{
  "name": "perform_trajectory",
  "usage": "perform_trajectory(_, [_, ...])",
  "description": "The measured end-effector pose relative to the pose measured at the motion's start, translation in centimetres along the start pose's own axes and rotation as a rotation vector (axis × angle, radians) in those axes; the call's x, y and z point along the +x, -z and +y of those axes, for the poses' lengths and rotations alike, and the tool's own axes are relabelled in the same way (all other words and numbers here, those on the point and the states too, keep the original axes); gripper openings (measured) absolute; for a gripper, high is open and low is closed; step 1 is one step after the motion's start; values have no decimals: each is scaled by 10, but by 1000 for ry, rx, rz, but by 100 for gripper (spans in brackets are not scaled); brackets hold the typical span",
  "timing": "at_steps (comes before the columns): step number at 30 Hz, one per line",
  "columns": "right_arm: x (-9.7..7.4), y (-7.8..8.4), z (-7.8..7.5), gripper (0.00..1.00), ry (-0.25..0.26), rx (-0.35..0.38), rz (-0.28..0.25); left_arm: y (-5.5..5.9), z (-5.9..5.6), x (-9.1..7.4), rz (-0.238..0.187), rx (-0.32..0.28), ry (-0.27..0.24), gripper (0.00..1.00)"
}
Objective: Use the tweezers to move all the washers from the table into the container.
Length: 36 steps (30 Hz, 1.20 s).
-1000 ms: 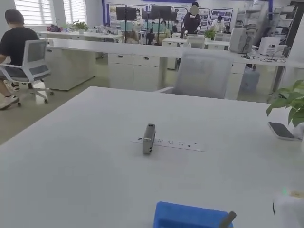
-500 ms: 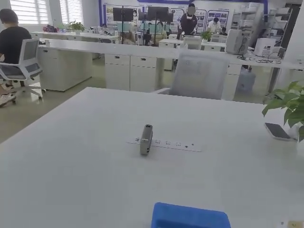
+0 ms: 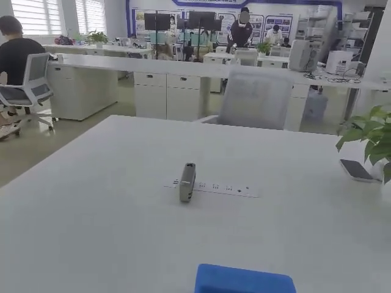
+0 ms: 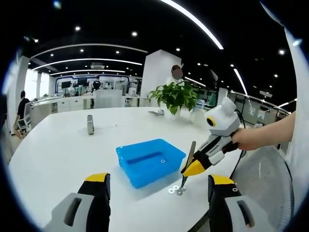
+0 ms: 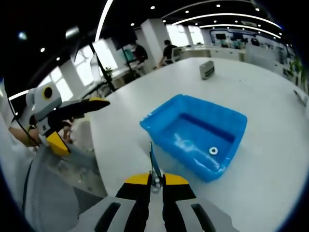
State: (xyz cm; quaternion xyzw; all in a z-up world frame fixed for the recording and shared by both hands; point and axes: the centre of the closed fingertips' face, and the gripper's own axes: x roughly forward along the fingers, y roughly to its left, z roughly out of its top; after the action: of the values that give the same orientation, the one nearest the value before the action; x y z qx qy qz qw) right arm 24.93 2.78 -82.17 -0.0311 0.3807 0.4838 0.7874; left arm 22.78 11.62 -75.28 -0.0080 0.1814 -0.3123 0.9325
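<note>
White table [image 3: 91, 213]: blue container [image 4: 149, 162] near edge w/ loose washers [image 4: 175, 190] just beside it, grey adapter [image 3: 187, 181] mid-table at socket strip [image 3: 226, 189], phone [image 3: 356, 170] right side

1. The container [image 5: 190, 137] is bright blue
2. The surface [image 3: 91, 232] is white
3. The washers [image 4: 175, 190] are silvery
4. The tweezers [image 4: 191, 150] are grey
5. Fingers [image 4: 98, 193] of the left gripper [image 4: 159, 177] are black, tipped yellow
</note>
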Motion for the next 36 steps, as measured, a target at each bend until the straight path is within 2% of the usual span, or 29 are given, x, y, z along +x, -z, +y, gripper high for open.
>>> perform_trajectory(17, [-2, 3, -1, 5, 3, -8, -8, 3, -1, 1, 10, 6, 5, 84])
perform_trajectory(21, [-2, 5, -2, 5, 20, -85, 18, 3, -1, 1, 10, 9, 7, 84])
perform_trajectory(25, [-1, 5, 8, 5, 14, -148, 30, 3, -1, 1, 13, 14, 5, 84])
perform_trajectory(27, [-1, 3, 2, 5, 17, -185, 33, 3, 0, 1, 14, 15, 3, 83])
perform_trajectory(36, [5, 8, 7, 5, 29, -352, 81, 4, 0, 1, 21, 24, 1, 83])
